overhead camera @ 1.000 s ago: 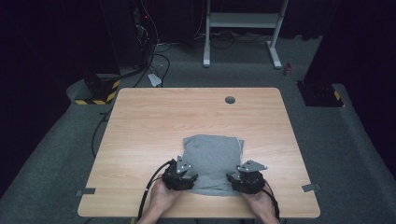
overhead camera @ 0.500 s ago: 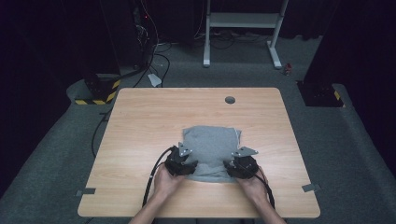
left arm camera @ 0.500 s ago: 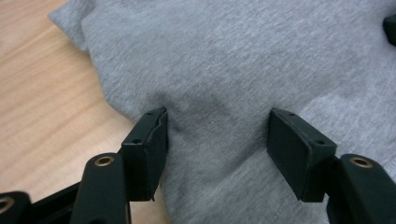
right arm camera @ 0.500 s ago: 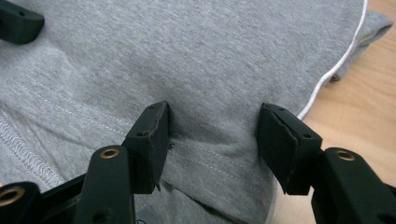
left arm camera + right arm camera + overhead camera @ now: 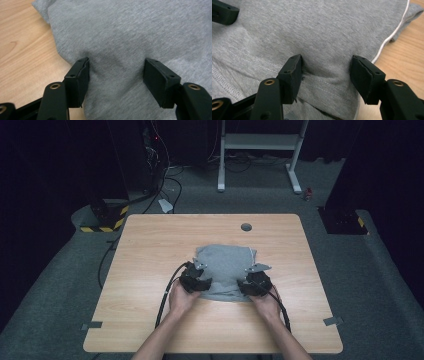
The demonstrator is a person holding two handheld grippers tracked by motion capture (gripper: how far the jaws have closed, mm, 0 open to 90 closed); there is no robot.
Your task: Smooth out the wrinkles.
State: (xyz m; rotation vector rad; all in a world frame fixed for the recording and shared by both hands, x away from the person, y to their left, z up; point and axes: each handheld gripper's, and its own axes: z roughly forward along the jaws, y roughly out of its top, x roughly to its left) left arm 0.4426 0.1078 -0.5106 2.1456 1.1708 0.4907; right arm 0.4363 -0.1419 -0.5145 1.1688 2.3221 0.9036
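Note:
A folded grey garment lies near the middle of the wooden table. My left gripper rests on its near left part, jaws open and pressing down into the cloth, which bulges between them. My right gripper sits on the near right part, also open, straddling a fold of the grey cloth with a stitched hem and white edge trim. The left gripper's jaw tip shows at the top left of the right gripper view.
A round cable hole sits near the table's far edge. Black cables trail from the left gripper toward the front edge. Beyond the table stand a white frame and a yellow-black striped base on the floor.
Both hands have moved the grippers forward, away from the near edge, and the garment's near part has been carried over with them, leaving it shorter and farther up the table.

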